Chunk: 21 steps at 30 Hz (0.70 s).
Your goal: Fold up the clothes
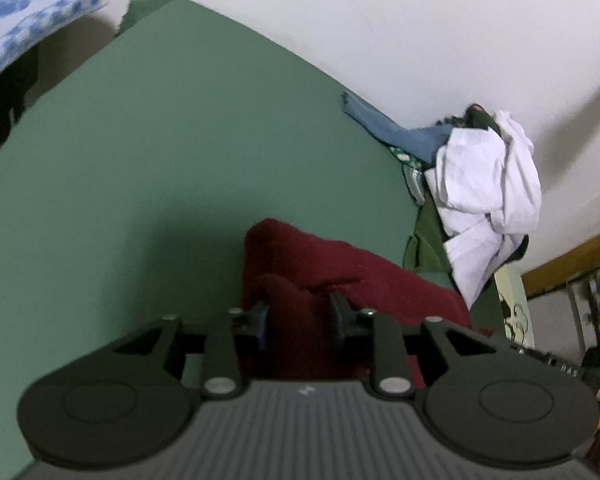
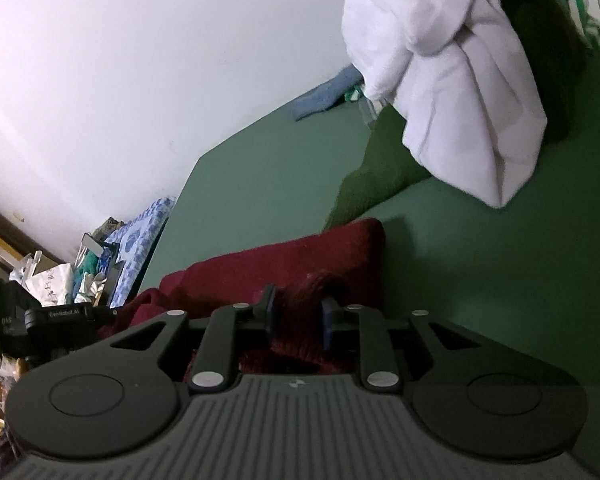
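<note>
A dark red knitted garment (image 1: pixel 340 268) lies on the green bed surface (image 1: pixel 160 152). My left gripper (image 1: pixel 300 312) is shut on a bunched fold of it. In the right wrist view the same red garment (image 2: pixel 292 260) lies in front, and my right gripper (image 2: pixel 298 314) is shut on another bunched part of it. The left gripper's body (image 2: pixel 48 316) shows at the left of the right wrist view, beside the garment's other end.
A pile of clothes sits by the wall: a white garment (image 1: pixel 488 184) (image 2: pixel 452 92), blue jeans (image 1: pixel 400 132) (image 2: pixel 324 96) and a dark green garment (image 2: pixel 380 176). A blue-patterned pillow (image 1: pixel 24 16) (image 2: pixel 140 232) and clutter (image 2: pixel 52 280) lie beyond the bed's end.
</note>
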Motion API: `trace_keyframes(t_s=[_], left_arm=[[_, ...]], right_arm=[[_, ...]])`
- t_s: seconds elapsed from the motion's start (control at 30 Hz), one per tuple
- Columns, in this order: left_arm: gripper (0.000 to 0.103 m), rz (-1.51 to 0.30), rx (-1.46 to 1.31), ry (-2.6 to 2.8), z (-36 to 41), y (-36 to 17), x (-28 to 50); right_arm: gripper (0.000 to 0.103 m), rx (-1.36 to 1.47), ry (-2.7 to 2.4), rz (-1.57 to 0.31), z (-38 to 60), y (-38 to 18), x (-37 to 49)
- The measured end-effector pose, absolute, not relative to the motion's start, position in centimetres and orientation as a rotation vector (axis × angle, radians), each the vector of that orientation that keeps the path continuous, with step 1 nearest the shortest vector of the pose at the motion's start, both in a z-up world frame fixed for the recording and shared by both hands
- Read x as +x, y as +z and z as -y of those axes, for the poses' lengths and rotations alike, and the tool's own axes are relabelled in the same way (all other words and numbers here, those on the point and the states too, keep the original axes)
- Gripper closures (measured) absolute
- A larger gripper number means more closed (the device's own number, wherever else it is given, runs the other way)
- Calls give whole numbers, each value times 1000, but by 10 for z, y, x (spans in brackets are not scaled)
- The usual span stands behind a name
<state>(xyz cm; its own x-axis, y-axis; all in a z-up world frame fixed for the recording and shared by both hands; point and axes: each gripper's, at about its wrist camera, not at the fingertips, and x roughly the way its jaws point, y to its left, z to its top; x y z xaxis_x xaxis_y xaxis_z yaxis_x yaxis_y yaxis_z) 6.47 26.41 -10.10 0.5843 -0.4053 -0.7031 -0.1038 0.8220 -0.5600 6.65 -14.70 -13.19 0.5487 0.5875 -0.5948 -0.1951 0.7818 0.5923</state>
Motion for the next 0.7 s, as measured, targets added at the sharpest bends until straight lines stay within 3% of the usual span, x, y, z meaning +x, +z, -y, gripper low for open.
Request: trace_keyframes(t_s=[0.2, 0.27, 0.33, 0.37, 0.7], left_arm=[[42, -990, -638, -281, -270, -89, 75], [36, -1008, -687, -318, -274, -93, 80], [20, -1041, -723, -335, -277, -98, 86], [5, -1060, -744, -332, -278, -102, 88], [4, -1033, -753, -309, -306, -84, 78]], right_arm=[[68, 506, 515, -866, 144, -116, 75], [55, 570, 505, -900, 147, -120, 83], [50, 628, 461, -949, 151, -126, 91], [50, 651, 435, -975, 153, -129, 95], [48, 553, 452, -946, 170, -90, 98]])
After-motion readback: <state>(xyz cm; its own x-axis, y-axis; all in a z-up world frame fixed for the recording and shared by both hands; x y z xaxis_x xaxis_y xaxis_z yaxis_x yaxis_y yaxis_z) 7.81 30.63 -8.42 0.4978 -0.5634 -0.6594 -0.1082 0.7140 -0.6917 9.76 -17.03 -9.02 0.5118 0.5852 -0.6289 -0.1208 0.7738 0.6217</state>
